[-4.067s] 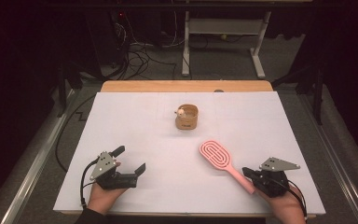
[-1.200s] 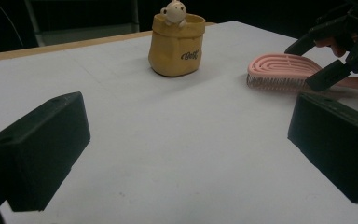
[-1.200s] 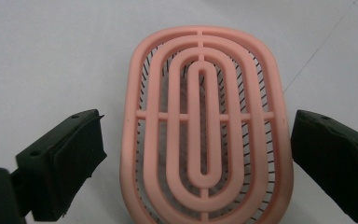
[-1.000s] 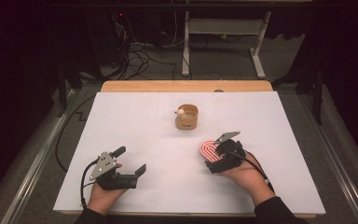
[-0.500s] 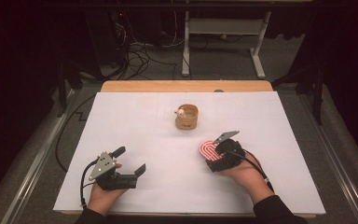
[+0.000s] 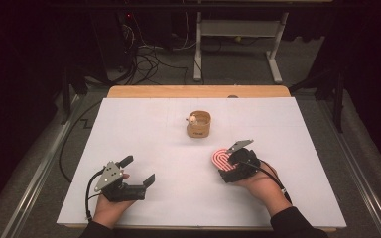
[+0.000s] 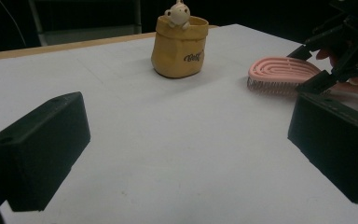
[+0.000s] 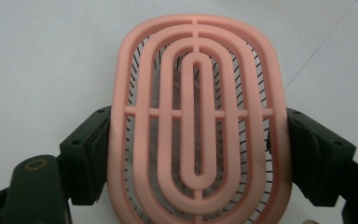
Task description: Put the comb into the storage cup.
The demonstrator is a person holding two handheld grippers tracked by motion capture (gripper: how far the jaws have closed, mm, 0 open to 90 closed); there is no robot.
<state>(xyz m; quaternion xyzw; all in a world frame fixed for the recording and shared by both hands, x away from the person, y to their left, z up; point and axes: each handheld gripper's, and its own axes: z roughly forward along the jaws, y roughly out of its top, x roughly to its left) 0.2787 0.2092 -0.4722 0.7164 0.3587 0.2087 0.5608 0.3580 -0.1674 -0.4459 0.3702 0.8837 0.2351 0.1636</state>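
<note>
A pink oval hairbrush [image 6: 220, 159] lies bristles down on the white table cover, right of centre. My right gripper [image 6: 227, 166] reaches over its handle, one black jaw on each long side of the brush head [image 8: 196, 116]. The jaws have just been closing and both pads now touch the head's rim, so it is shut on the brush. From the left gripper view the brush [image 7: 279, 70] and right gripper [image 7: 327, 60] show at the far right. My left gripper [image 6: 138, 170] rests open at the front left with nothing between its jaws [image 7: 186, 154].
A small tan pot [image 6: 199, 124] with a little figure at its rim [image 7: 179, 46] stands at the table's middle back. The white cover [image 6: 149, 124] ends at a wooden strip [image 6: 198, 91]. Beyond are floor cables [image 6: 144, 59] and a desk frame [image 6: 238, 29].
Since the oldest frame my right hand has moved up and left from the brush's handle end to its head. Over the last second neither hand has shifted.
</note>
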